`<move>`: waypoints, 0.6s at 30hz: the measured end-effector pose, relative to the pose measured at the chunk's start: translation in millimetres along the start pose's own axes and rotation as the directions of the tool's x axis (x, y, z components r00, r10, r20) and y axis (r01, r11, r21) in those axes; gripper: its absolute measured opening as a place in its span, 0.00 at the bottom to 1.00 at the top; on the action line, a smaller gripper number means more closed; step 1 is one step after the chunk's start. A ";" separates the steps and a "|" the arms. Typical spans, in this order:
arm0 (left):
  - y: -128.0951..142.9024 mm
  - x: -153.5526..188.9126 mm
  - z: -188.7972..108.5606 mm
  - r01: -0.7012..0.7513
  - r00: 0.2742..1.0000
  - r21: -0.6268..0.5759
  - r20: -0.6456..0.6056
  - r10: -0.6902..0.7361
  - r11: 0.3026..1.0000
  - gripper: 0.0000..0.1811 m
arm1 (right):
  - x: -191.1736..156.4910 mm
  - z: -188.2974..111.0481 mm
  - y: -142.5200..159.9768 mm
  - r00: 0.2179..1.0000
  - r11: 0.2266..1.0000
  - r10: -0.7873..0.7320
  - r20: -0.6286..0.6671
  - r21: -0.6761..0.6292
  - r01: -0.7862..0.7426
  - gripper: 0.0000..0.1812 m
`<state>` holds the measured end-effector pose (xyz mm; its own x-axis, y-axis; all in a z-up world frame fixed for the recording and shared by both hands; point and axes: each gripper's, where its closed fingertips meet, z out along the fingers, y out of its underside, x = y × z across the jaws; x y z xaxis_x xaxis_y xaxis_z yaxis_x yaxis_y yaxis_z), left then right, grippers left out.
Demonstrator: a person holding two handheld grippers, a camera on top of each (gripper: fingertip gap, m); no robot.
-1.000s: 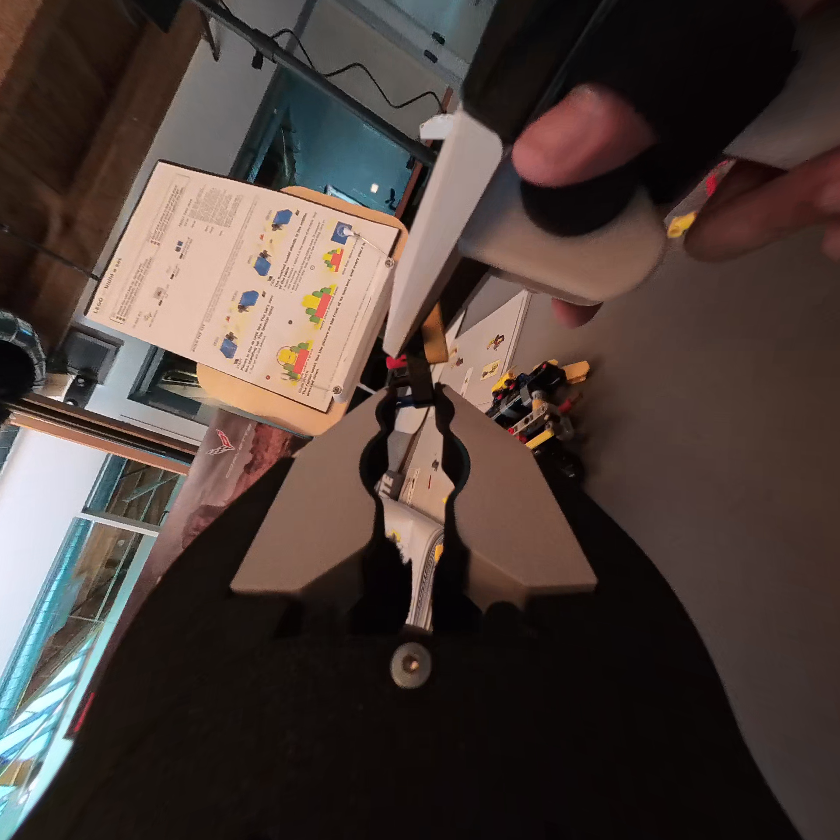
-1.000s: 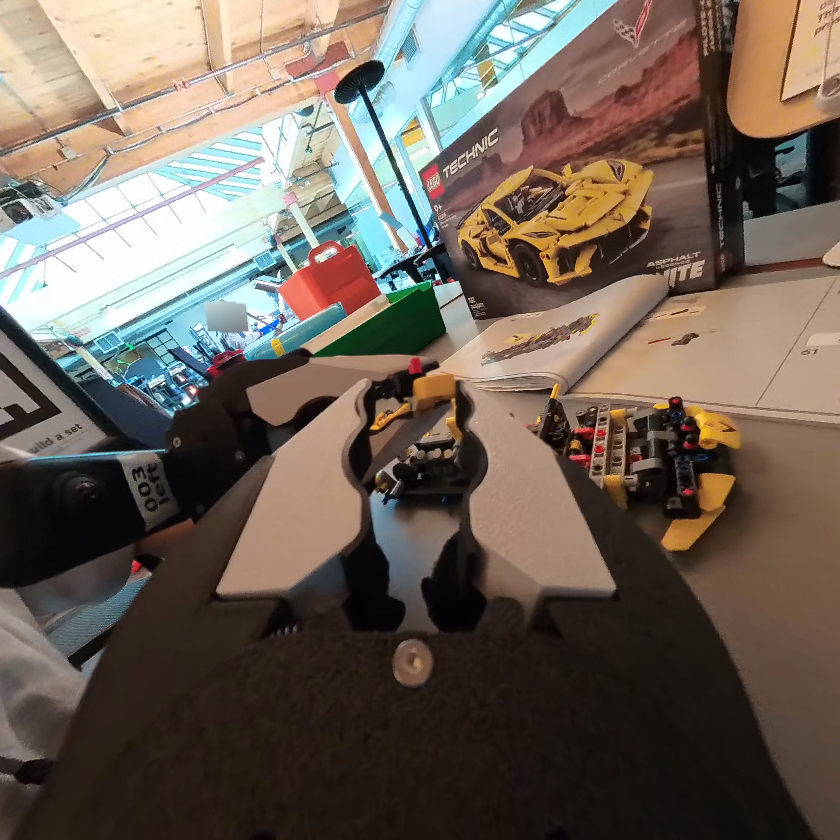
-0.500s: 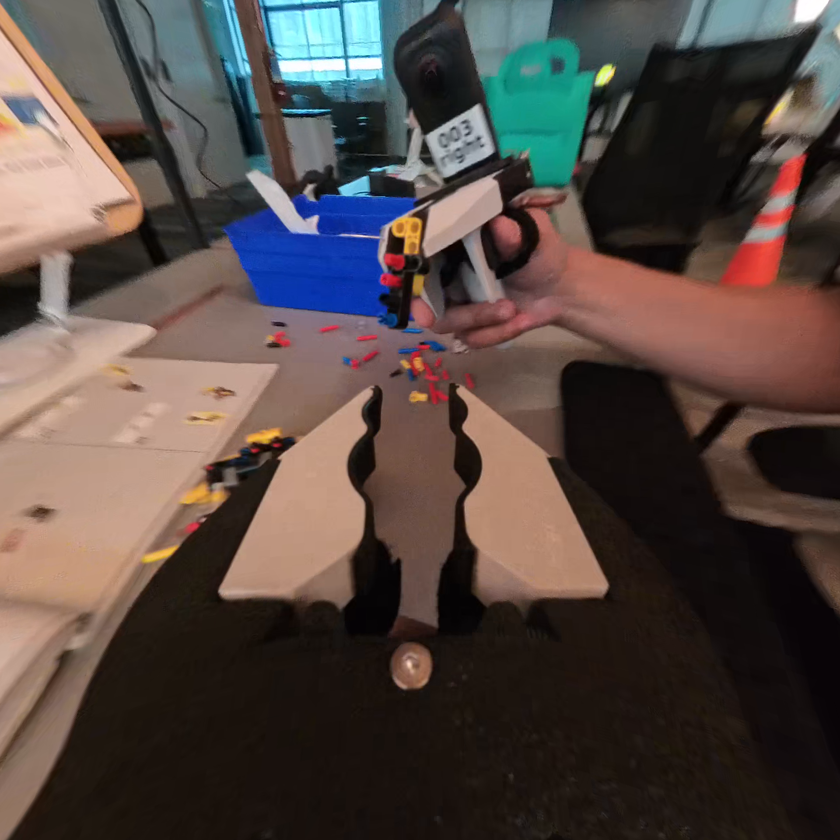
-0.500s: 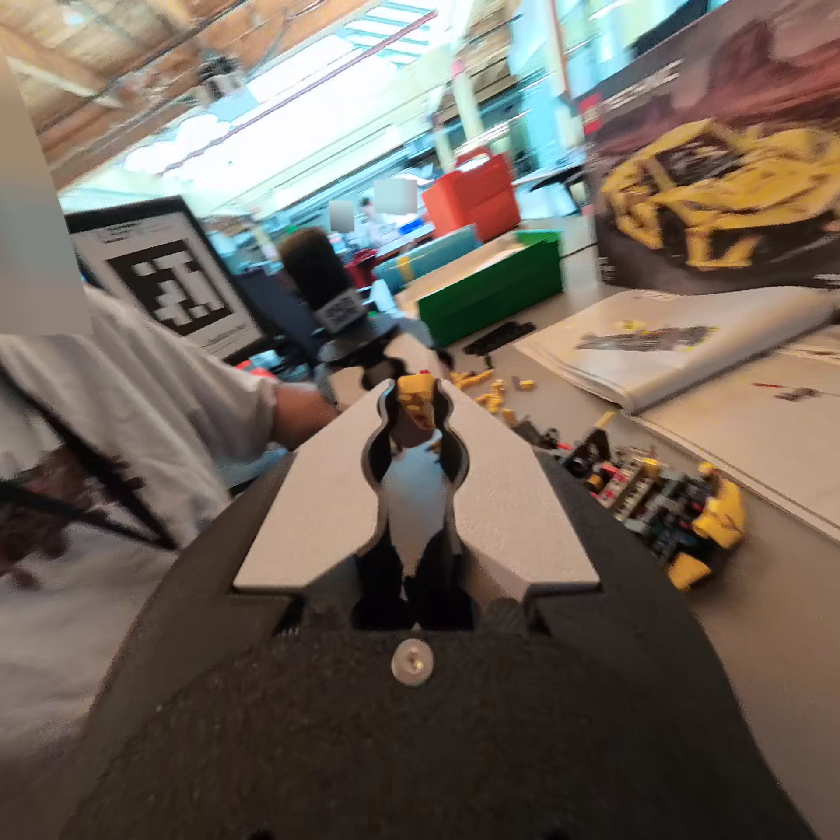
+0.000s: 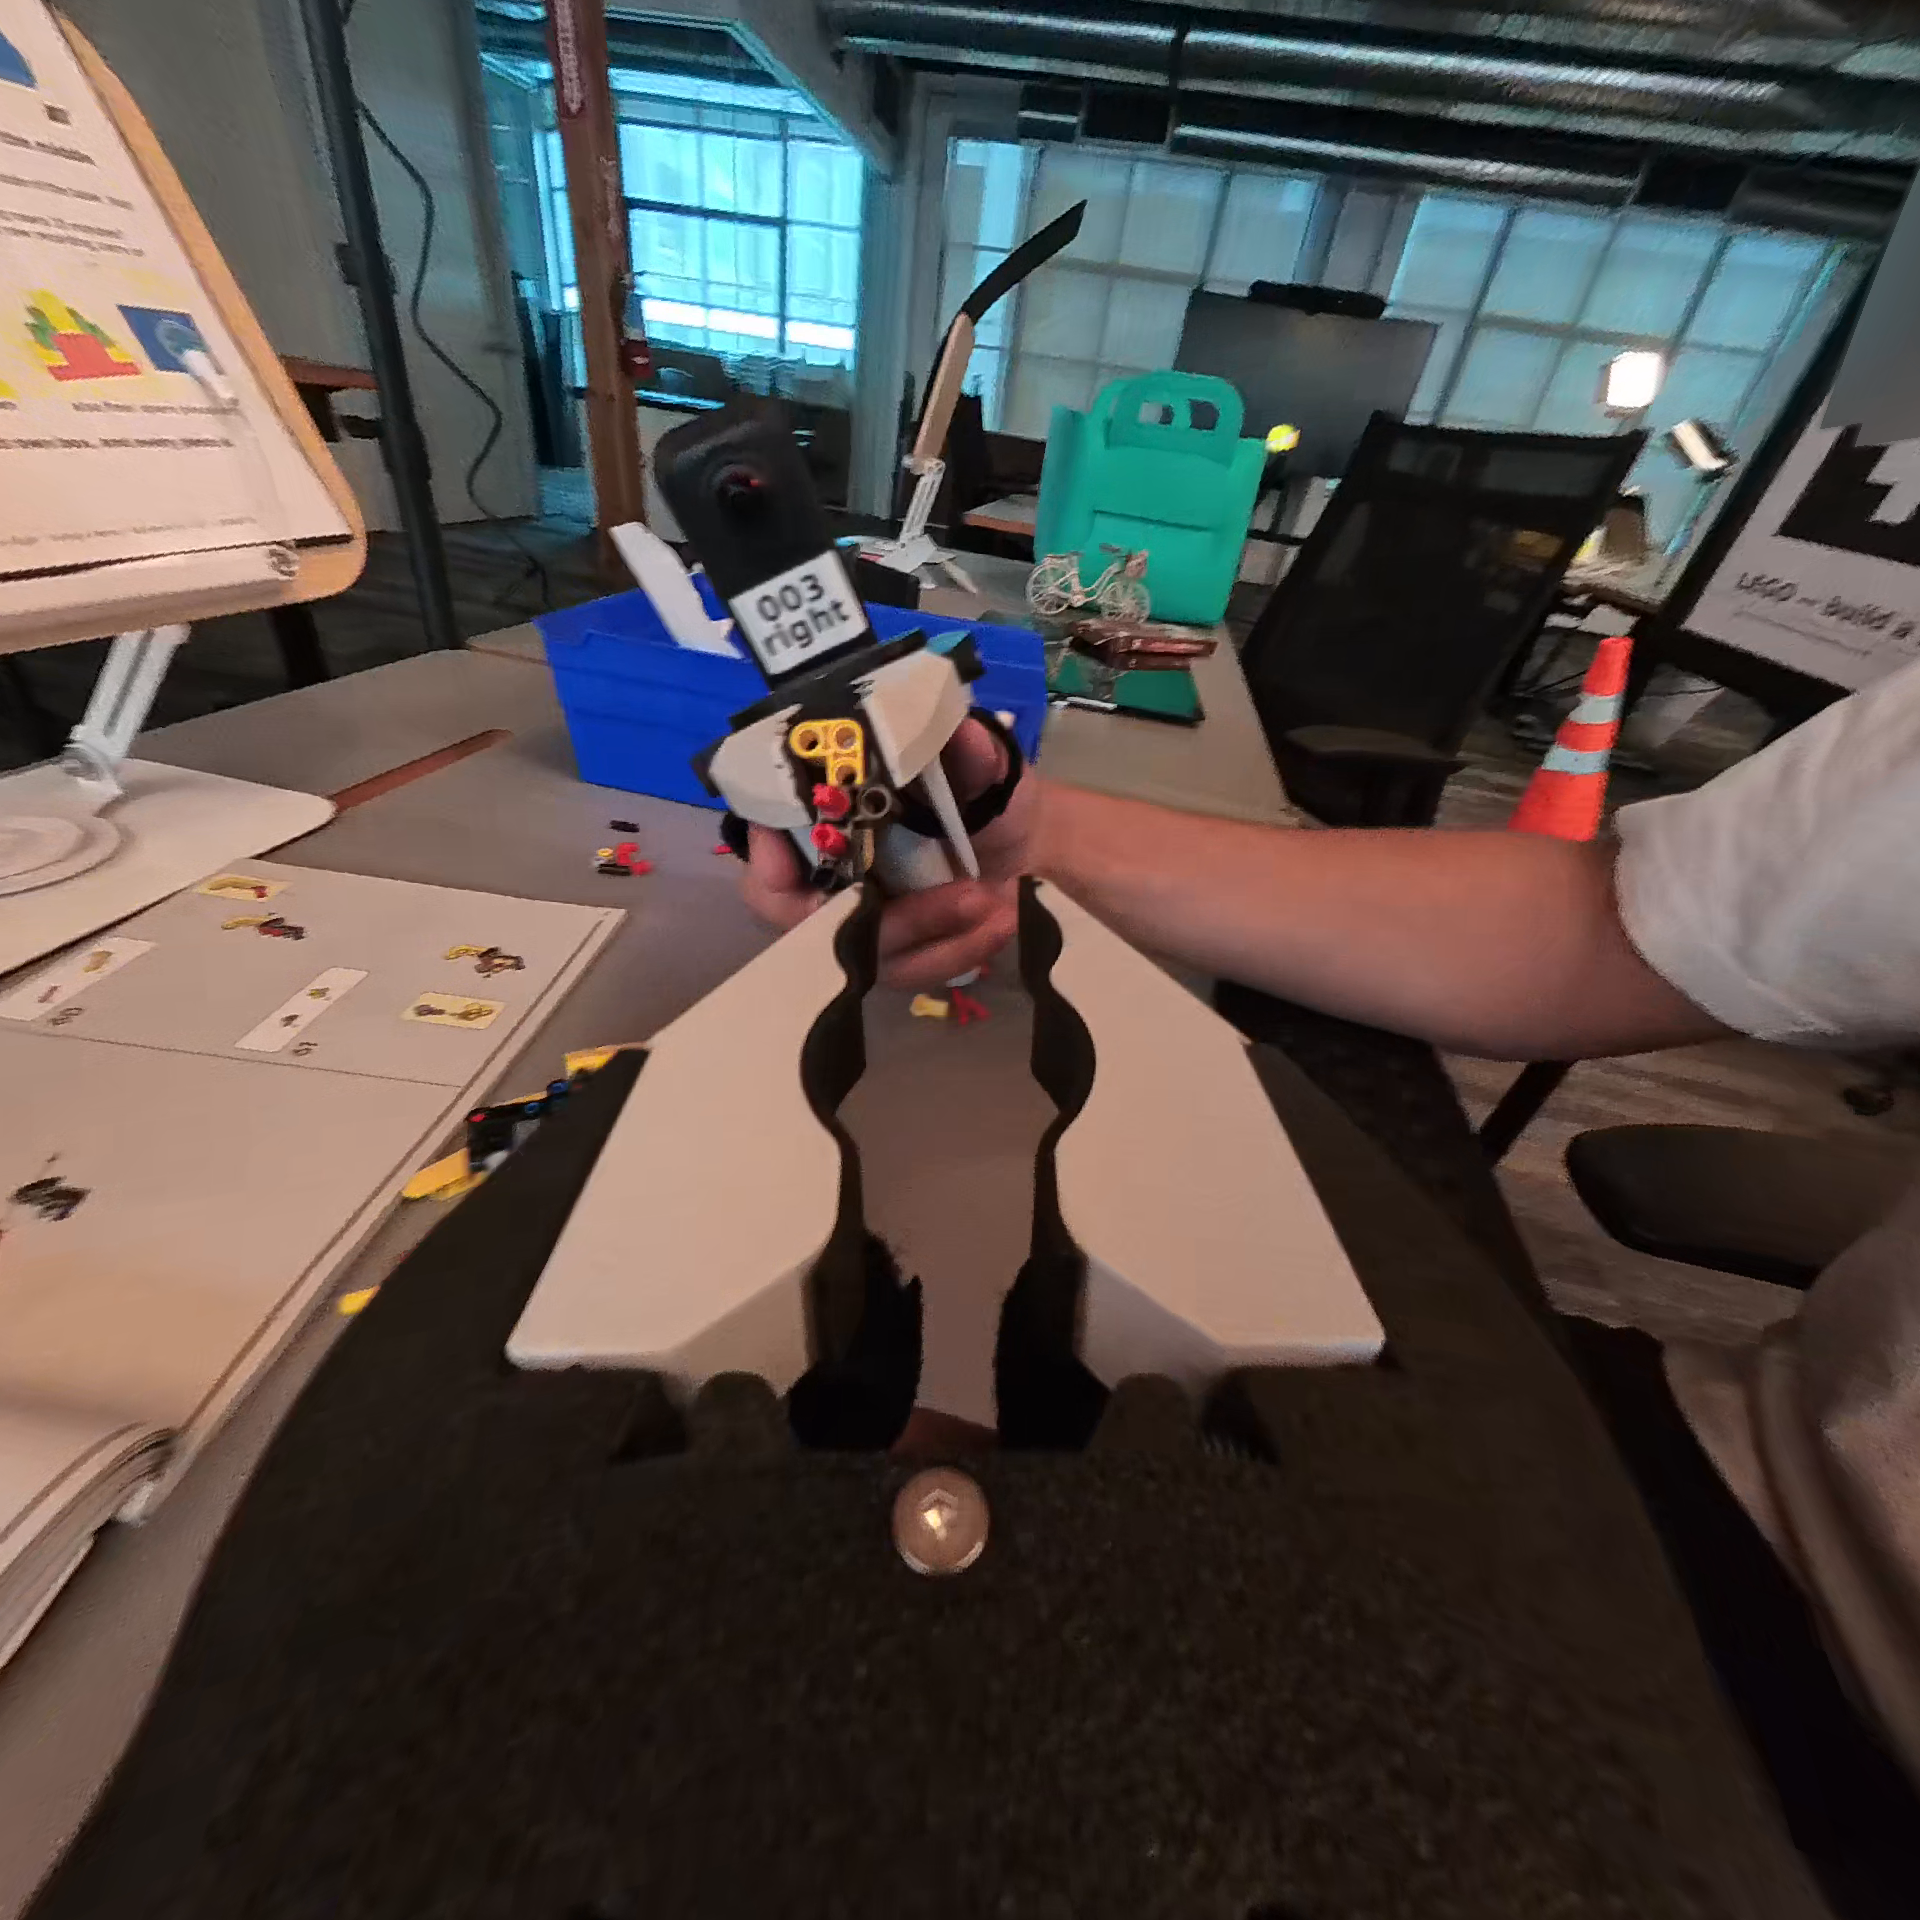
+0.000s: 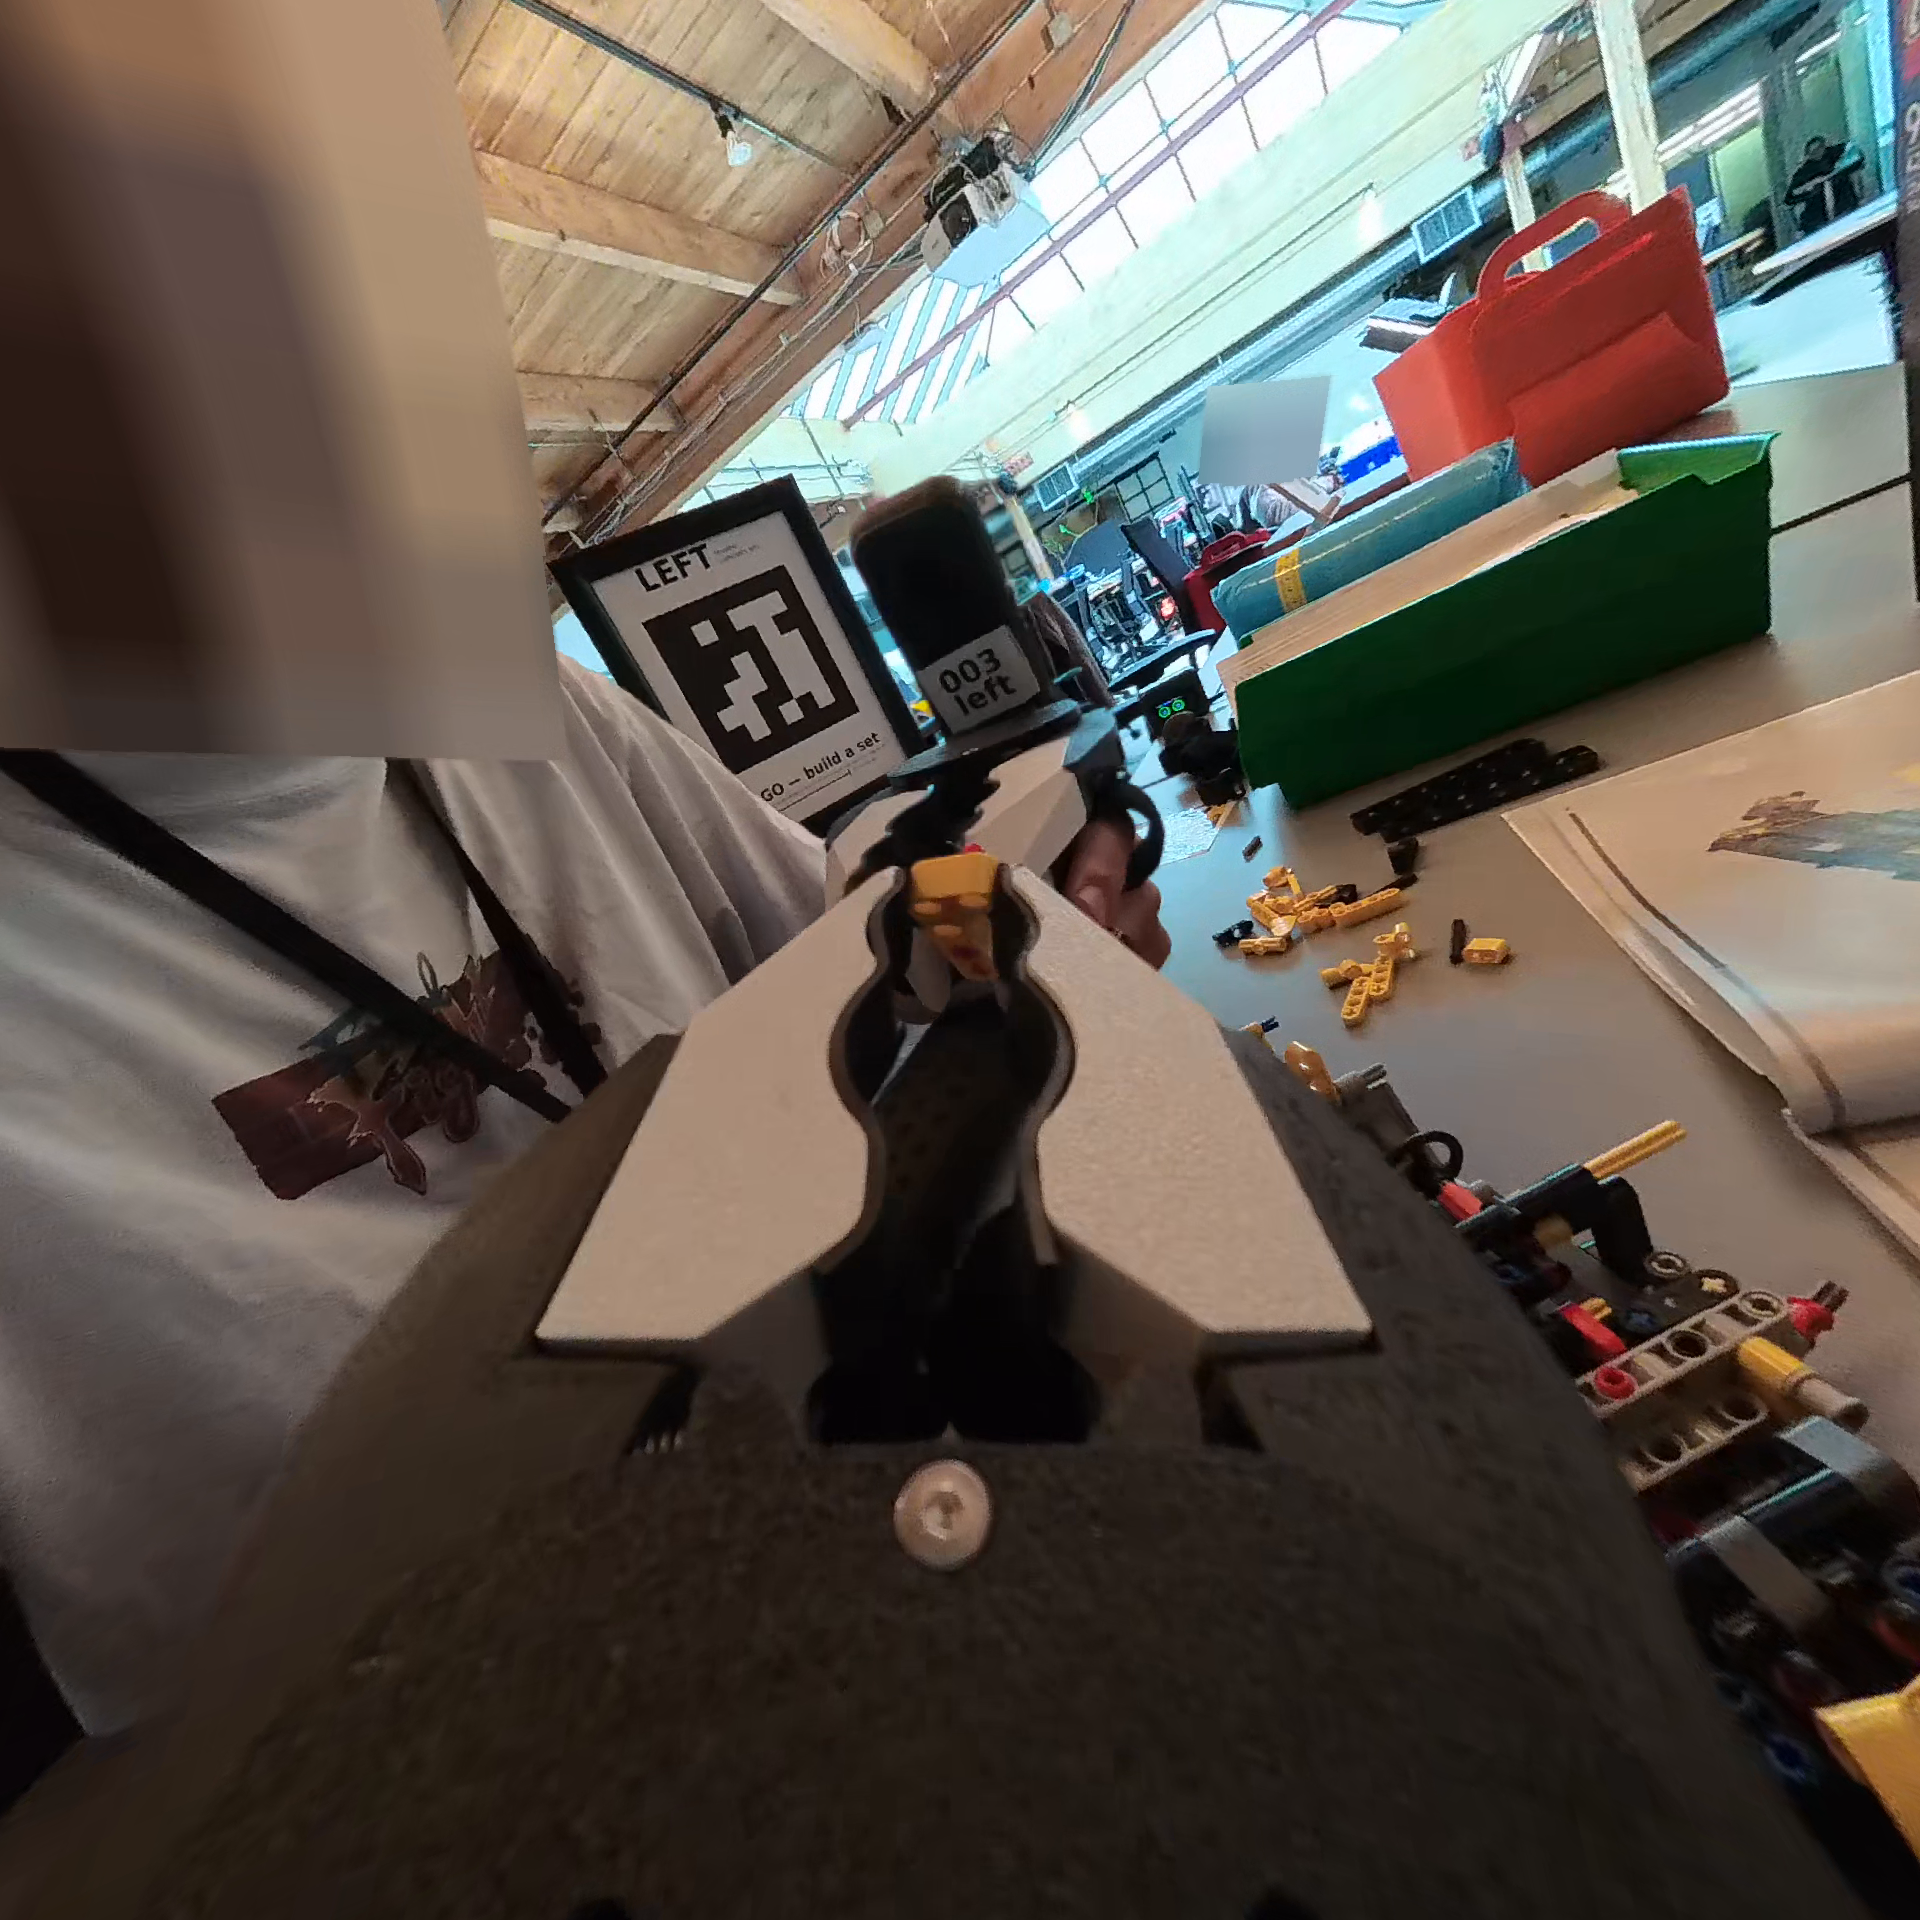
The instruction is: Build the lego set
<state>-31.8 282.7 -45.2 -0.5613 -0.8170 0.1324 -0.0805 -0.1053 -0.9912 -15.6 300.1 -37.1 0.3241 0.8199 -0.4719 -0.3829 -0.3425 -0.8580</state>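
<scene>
lego subassembly (image 6: 954,914) pinched in right gripper (image 6: 951,902) fingers; left gripper (image 5: 940,902) fingers apart, empty.

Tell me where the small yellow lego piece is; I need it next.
It sits clamped at the fingertips of the right hand-held gripper: the yellow lego piece, raised off the table, facing the open left hand-held gripper.
</scene>
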 end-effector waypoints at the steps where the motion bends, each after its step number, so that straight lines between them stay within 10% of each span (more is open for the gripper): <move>1: 1.6 -3.9 -0.3 -0.016 1.000 -0.013 0.027 0.016 1.000 0.15 | 1.9 -1.3 -0.8 1.000 1.000 -0.011 -0.015 0.006 0.011 0.08; 18: 24.5 -15.1 3.7 -0.092 0.991 -0.144 0.081 0.105 0.985 0.05 | 4.3 11.7 25.6 1.000 0.996 0.000 -0.006 -0.092 0.000 0.08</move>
<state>-22.2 290.4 -71.5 -0.4978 -0.8668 0.0270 -0.1458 0.0530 -0.9879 -34.2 300.2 -58.8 0.3296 0.8171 -0.4729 -0.3015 -0.3836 -0.8729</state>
